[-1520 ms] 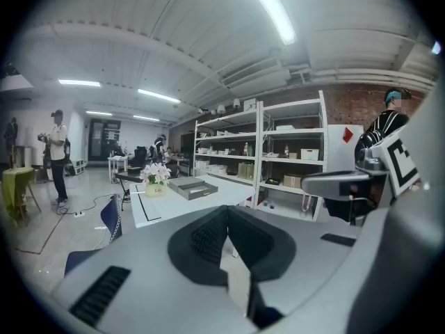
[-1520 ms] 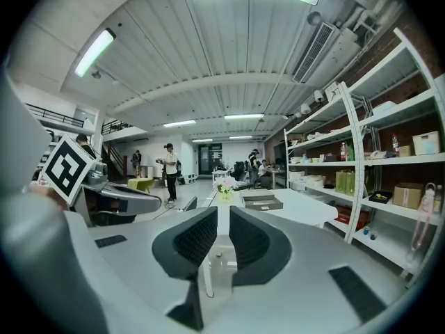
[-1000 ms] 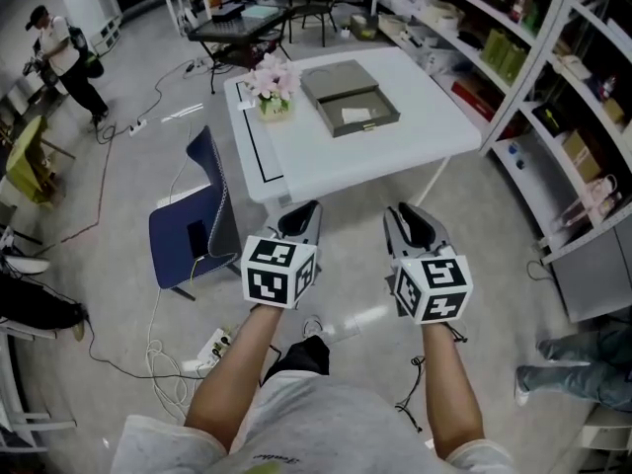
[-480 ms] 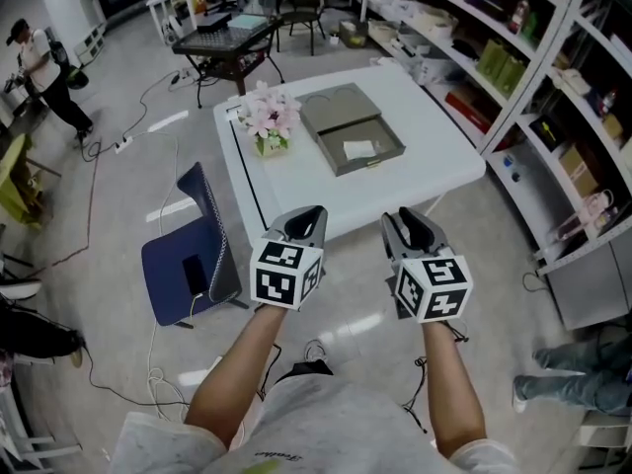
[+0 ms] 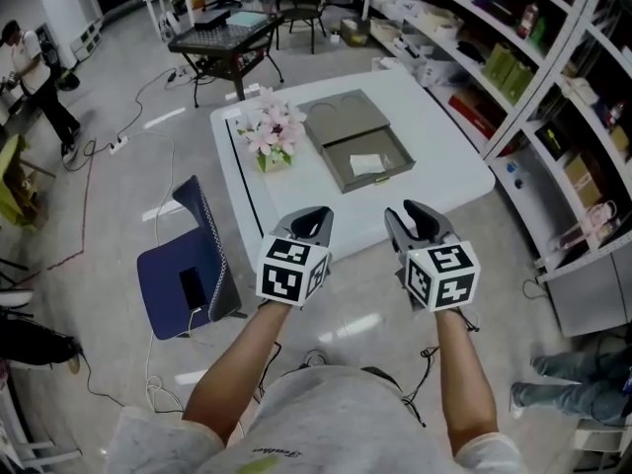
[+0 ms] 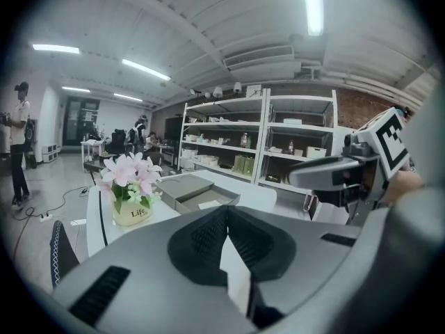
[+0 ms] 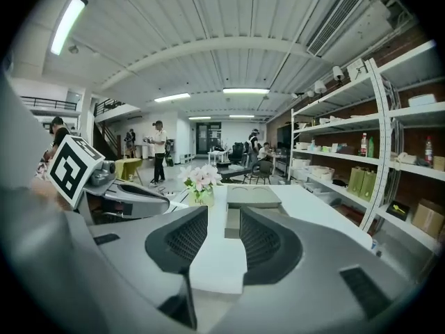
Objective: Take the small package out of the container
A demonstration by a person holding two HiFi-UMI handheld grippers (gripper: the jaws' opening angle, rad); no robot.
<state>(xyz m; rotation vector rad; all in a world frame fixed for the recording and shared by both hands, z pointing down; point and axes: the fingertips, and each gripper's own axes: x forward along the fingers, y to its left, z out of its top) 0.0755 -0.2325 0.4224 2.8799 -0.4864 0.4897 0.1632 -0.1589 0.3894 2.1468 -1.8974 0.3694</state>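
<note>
Claws, why do they hang in the air short of the bench?

My guess is an approach. The left claw and right claw are level, side by side over the floor. Both are aimed at the bench and neither touches anything.

Are they carrying anything?

Nothing. The left claw's tips are pressed together with nothing between them. The right claw's jaws are opening, and only bare bench shows through the gap, so it is probably readying for the grasp.

And the container?

The grey container sits open near mid-bench. Its lid lies just behind it, and flowers stand to its left in the head view. The small package, white and flat, lies inside on the container's floor, not yet lifted.
</note>
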